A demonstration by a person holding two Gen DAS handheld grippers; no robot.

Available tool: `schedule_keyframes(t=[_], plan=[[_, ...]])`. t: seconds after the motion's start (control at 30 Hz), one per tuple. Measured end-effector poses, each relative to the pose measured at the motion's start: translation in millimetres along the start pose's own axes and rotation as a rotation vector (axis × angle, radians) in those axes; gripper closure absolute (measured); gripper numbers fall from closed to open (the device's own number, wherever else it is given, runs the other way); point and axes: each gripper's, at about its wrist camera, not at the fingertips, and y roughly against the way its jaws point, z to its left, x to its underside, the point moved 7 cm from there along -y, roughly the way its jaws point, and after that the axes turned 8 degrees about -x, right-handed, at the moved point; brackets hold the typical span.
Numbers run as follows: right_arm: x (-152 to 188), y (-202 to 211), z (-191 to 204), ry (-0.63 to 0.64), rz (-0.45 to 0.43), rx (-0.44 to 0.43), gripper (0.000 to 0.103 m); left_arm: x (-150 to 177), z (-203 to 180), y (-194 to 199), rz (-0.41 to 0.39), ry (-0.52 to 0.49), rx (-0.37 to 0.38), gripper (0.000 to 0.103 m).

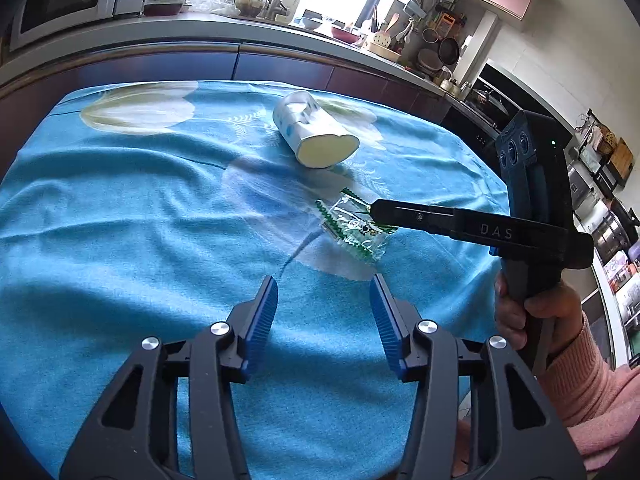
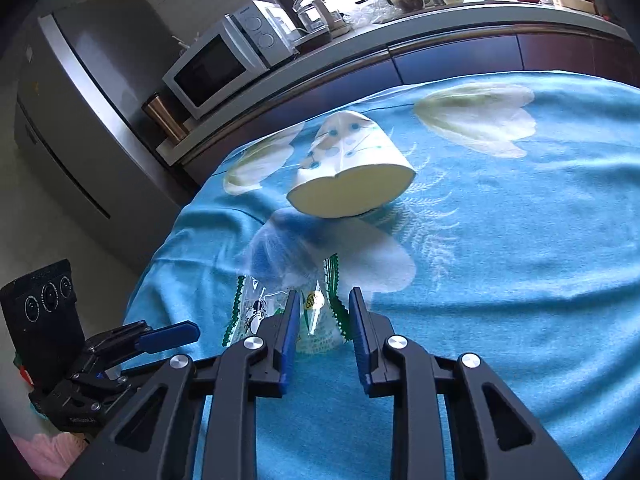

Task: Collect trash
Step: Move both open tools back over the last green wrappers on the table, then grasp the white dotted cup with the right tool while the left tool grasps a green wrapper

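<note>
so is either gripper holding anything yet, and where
Nothing is held. The left gripper is open over bare cloth. The right gripper is open around the clear green-edged wrapper, at its near end, but its pads do not visibly press on it.

One paper cup (image 1: 314, 136), one clear wrapper (image 1: 352, 226)

Home kitchen: microwave (image 2: 224, 54) and steel fridge (image 2: 80, 92) along the counter (image 1: 224, 26), pans and utensils (image 1: 436, 46) hanging by the window, flowered blue cloth (image 1: 140, 208) over the table.
</note>
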Motion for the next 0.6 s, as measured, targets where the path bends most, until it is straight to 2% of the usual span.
schedule_keyframes(t=[0.23, 0.4, 0.5, 0.57, 0.6], plan=[[3, -20, 28, 0.048, 0.041, -0.085, 0.079, -3, 9, -8, 0.034, 0.073, 0.045, 0.052], [-1, -24, 36, 0.064, 0.046, -0.111, 0.079, -6, 16, -17, 0.055, 0.134, 0.076, 0.052], [-7, -20, 31, 0.044, 0.030, -0.119, 0.078, -8, 19, -20, 0.059, 0.158, 0.090, 0.062], [-11, -15, 25, 0.028, 0.011, -0.114, 0.077, -8, 22, -23, 0.070, 0.179, 0.103, 0.074], [-15, -14, 21, 0.019, 0.002, -0.111, 0.077, -9, 23, -24, 0.073, 0.185, 0.109, 0.076]])
